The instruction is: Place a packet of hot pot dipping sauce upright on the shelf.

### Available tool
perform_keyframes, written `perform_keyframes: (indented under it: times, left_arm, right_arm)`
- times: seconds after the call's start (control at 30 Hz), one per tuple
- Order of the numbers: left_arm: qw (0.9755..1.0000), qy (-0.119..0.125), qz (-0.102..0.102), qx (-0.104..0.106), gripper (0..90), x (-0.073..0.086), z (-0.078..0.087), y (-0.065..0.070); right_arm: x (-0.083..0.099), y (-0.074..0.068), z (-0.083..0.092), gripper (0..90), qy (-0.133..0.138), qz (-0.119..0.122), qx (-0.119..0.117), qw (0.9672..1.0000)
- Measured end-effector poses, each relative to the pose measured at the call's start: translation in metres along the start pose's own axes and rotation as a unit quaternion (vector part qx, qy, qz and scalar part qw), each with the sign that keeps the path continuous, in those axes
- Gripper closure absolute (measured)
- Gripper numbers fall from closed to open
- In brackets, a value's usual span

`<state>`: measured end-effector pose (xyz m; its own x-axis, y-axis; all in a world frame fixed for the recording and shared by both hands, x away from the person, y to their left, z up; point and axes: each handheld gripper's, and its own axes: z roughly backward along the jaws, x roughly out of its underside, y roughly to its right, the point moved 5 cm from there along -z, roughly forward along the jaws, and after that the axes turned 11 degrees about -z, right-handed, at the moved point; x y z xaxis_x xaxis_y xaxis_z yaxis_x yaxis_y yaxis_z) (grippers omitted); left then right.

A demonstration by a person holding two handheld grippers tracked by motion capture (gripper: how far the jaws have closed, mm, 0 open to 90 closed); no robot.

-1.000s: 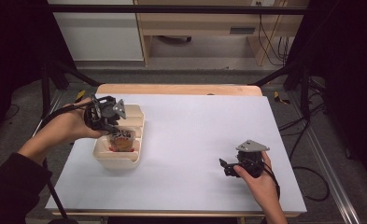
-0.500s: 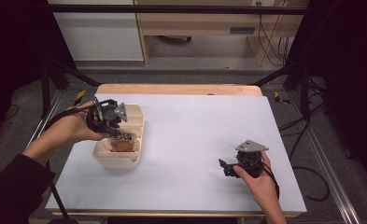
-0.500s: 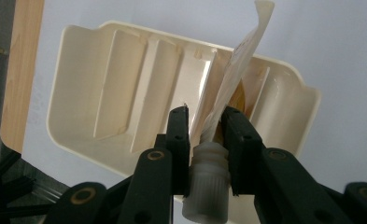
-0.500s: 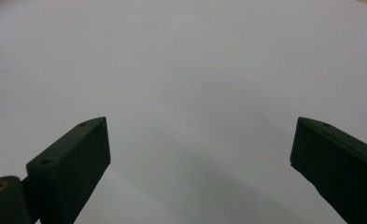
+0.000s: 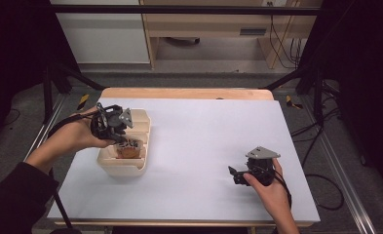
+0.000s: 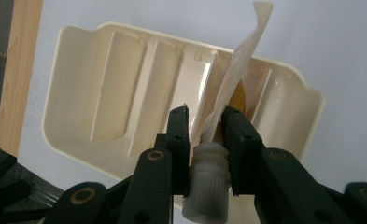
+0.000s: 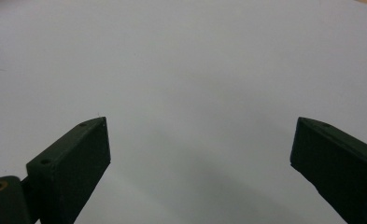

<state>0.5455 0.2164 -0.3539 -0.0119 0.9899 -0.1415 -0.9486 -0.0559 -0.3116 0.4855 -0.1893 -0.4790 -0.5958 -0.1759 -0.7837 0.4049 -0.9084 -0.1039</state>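
The left gripper (image 6: 204,128) has its two jaws squeezed on a pouch (image 6: 239,65), right by its white screw cap (image 6: 208,182). The pouch hangs over the cream tray (image 5: 106,163) at the left side of the table (image 5: 208,131). To do this step well, I think the hand should keep a firm squeeze and lift straight up, slowly, so the pouch does not catch on the tray walls. The pouch looks flat, pale and floppy, with something brown inside. The right gripper (image 5: 238,174) rests near the right, its jaws wide apart, holding nothing.
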Motion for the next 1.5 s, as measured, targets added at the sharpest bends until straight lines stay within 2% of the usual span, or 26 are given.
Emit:
perform_keyframes:
  times: [0.37,0.67,0.7,0.73,0.77,0.8,0.83,0.87,0.9,0.93,0.97,1.0,1.07,1.1,1.23,1.27,1.3,1.33,1.37,1.4,1.43,1.47,1.5]
  left_arm:
    - [1.0000,0.002,-0.006,0.002,73.0,0.001,0.000,0.001]
    - [0.9999,0.008,0.005,0.004,72.6,0.013,-0.002,0.000]
    - [0.9998,0.019,0.005,-0.006,69.9,0.013,-0.001,-0.001]
    - [0.9998,0.019,0.005,-0.006,59.2,0.013,-0.001,-0.001]
    - [0.9989,0.039,0.018,-0.019,48.6,0.012,0.003,-0.002]
    - [0.9989,0.039,0.018,-0.019,39.7,0.012,0.003,-0.002]
    - [0.9976,0.057,0.025,-0.030,31.7,0.010,0.009,-0.003]
    - [0.9976,0.057,0.025,-0.030,25.6,0.010,0.009,-0.003]
    - [0.9960,0.069,0.036,-0.045,21.4,0.007,0.015,-0.003]
    - [0.9960,0.069,0.036,-0.045,15.7,0.007,0.015,-0.003]
    - [0.9940,0.080,0.043,-0.061,11.4,0.002,0.020,-0.001]
    - [0.9940,0.080,0.043,-0.061,9.3,0.002,0.020,-0.001]
    - [0.9915,0.099,0.049,-0.069,8.7,-0.005,0.024,0.003]
    - [0.9882,0.123,0.058,-0.071,6.9,-0.013,0.026,0.008]
    - [0.9804,0.169,0.066,-0.076,5.6,-0.032,0.024,0.019]
    - [0.9804,0.169,0.066,-0.076,6.1,-0.032,0.024,0.019]
    - [0.9775,0.182,0.071,-0.079,6.1,-0.038,0.023,0.021]
    - [0.9735,0.201,0.072,-0.083,6.3,-0.043,0.023,0.023]
    - [0.9646,0.238,0.085,-0.075,6.6,-0.054,0.022,0.028]
    - [0.9621,0.248,0.086,-0.073,5.3,-0.060,0.019,0.031]
    - [0.9611,0.252,0.084,-0.075,3.9,-0.065,0.017,0.035]
    - [0.9611,0.252,0.084,-0.075,4.2,-0.065,0.017,0.035]
    - [0.9585,0.261,0.082,-0.081,4.5,-0.076,0.011,0.042]
  right_arm:
    - [0.000,0.000,0.000,5.4,-0.001,0.001,0.000,1.0000]
    - [0.000,-0.001,0.000,5.4,-0.002,-0.002,0.000,1.0000]
    - [0.000,-0.001,-0.001,5.4,-0.004,-0.003,0.001,1.0000]
    - [0.000,-0.001,-0.001,5.4,-0.004,-0.003,0.001,1.0000]
    - [0.001,-0.001,-0.001,5.4,-0.004,-0.003,0.001,1.0000]
    - [0.001,-0.001,-0.001,5.4,-0.004,-0.003,0.001,1.0000]
    - [0.000,0.000,-0.001,5.4,-0.003,0.000,0.000,1.0000]
    - [0.000,0.000,-0.001,5.4,-0.003,0.000,0.000,1.0000]
    - [0.001,0.000,-0.001,5.4,-0.003,0.003,0.000,1.0000]
    - [0.001,0.000,-0.001,5.4,-0.003,0.003,0.000,1.0000]
    - [0.001,0.000,-0.001,5.4,-0.004,-0.002,0.002,1.0000]
    - [0.001,0.000,-0.001,5.4,-0.004,-0.002,0.002,1.0000]
    - [0.001,0.000,-0.001,5.4,-0.003,0.000,0.000,1.0000]
    - [0.001,-0.001,-0.001,5.4,-0.004,-0.002,0.001,1.0000]
    - [0.000,0.000,-0.001,5.4,-0.002,-0.001,0.002,1.0000]
    - [0.000,0.000,-0.001,5.4,-0.002,-0.001,0.002,1.0000]
    - [0.000,0.001,-0.001,5.4,-0.001,0.002,0.001,1.0000]
    - [0.000,0.001,0.000,5.4,-0.001,0.001,0.002,1.0000]
    - [0.000,0.001,0.000,5.4,-0.001,-0.004,0.002,1.0000]
    - [0.001,0.001,0.000,5.4,-0.001,-0.005,0.003,1.0000]
    - [0.000,0.002,0.000,5.4,-0.001,-0.003,0.003,1.0000]
    - [0.000,0.002,0.000,5.4,-0.001,-0.003,0.003,1.0000]
    - [0.000,0.002,0.001,5.4,-0.001,-0.006,0.004,1.0000]
